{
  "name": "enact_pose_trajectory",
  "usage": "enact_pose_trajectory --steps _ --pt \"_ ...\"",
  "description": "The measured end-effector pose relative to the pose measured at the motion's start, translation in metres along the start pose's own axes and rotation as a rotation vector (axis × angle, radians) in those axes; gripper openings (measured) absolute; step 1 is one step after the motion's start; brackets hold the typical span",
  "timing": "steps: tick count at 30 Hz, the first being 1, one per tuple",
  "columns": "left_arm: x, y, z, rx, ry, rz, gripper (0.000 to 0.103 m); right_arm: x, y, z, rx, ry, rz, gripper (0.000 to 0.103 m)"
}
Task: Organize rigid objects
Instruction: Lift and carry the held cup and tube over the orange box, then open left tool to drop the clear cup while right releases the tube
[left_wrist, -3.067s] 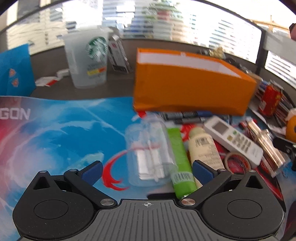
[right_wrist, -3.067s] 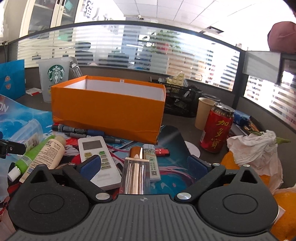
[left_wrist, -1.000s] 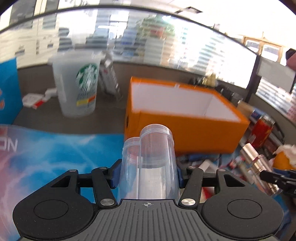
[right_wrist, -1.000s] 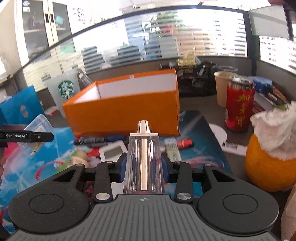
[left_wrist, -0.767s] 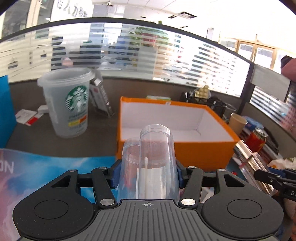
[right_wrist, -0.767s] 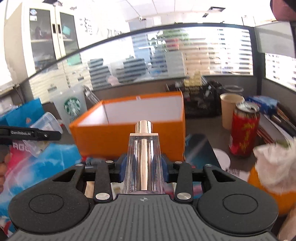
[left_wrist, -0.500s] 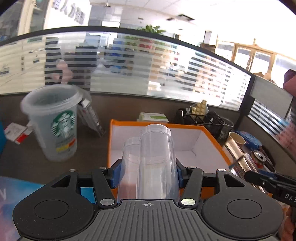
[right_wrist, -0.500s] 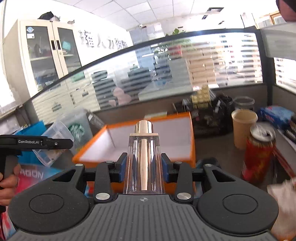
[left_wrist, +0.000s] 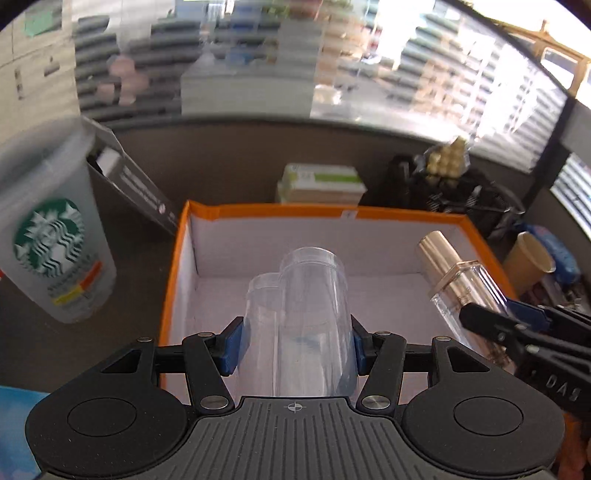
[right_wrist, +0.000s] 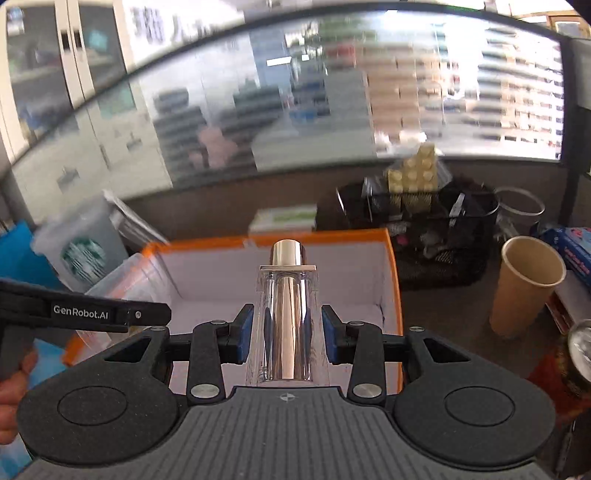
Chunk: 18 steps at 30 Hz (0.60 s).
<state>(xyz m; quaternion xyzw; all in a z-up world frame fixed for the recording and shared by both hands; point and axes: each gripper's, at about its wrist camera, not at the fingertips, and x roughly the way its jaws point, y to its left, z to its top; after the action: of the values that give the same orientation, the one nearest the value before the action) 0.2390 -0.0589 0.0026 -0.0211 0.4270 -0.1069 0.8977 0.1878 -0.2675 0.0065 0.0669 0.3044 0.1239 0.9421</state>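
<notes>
My left gripper (left_wrist: 295, 345) is shut on a clear plastic container (left_wrist: 299, 325) and holds it above the open orange box (left_wrist: 207, 216), whose inside is white. My right gripper (right_wrist: 287, 338) is shut on a clear bottle with a gold metal core (right_wrist: 288, 314), held over the same orange box (right_wrist: 391, 258). The bottle (left_wrist: 458, 280) and the right gripper show at the right of the left wrist view, over the box's right wall. The left gripper and its container (right_wrist: 122, 280) show at the left of the right wrist view.
A Starbucks cup (left_wrist: 51, 243) stands left of the box. A black wire basket (right_wrist: 424, 236) and a stack of small boxes (left_wrist: 321, 184) are behind it. A paper cup (right_wrist: 524, 284) and a red can (right_wrist: 569, 369) stand to the right.
Both grippers have moved forward and up with their loads and now hang over the box opening. The view into the box is steeper than before.
</notes>
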Motion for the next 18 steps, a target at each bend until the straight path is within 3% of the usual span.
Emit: enact_pose_trajectory --steps 8,18 --pt "0.037 -0.009 0.004 0.022 0.106 0.074 0.053 0.049 0.012 -0.001 -0.120 0.176 -0.085 0.034" --pt "0.056 -0.020 0.007 0.040 0.161 0.120 0.053 0.075 0.019 -0.006 -0.208 0.287 -0.142 0.034"
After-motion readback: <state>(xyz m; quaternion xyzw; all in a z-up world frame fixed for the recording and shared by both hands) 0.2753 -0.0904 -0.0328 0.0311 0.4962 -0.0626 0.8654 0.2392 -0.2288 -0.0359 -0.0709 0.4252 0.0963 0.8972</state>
